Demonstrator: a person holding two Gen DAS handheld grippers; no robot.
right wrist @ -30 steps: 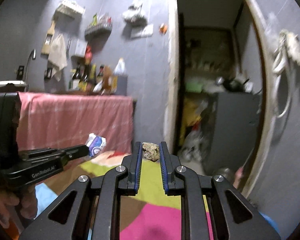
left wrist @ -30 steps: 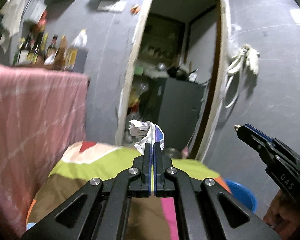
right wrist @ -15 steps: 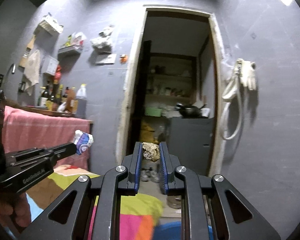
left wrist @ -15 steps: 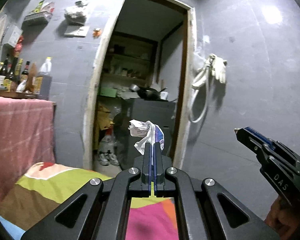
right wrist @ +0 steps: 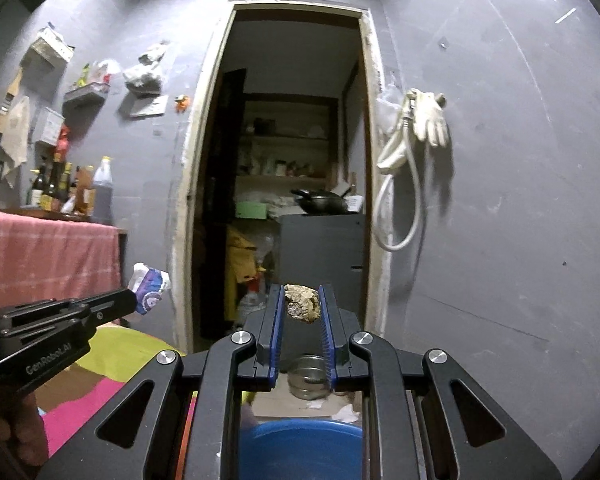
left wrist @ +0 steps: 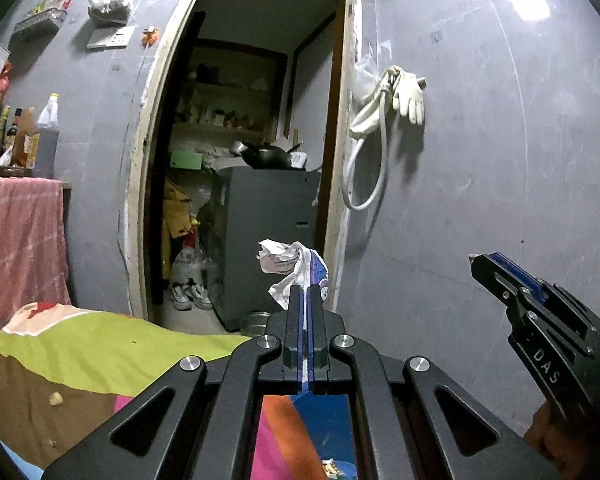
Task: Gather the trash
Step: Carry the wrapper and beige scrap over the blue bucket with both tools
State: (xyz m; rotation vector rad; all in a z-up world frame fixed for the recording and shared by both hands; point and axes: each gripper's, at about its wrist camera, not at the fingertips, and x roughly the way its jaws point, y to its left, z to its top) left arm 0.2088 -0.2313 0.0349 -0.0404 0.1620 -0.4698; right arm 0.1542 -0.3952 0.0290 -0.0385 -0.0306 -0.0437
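Jaws: left gripper [left wrist: 304,292] pinching crumpled white-purple wrapper [left wrist: 294,270]; right gripper [right wrist: 302,300] clamping brown, lumpy scrap [right wrist: 302,304].

You hold a crumpled wrapper [left wrist: 290,268], white with blue-purple print, in black jaws lined with blue pads [left wrist: 298,332], and a tan, brownish lump [right wrist: 302,304] in the other black tool. Below you, the cloth [left wrist: 100,356] is patched in lime green, brown, pink, orange and cream. The basin [right wrist: 300,454] is bright blue, the walls [left wrist: 500,160] grey, the hanging cloth [left wrist: 20,240] pink with faint pale checks, the glove [right wrist: 430,122] off-white.
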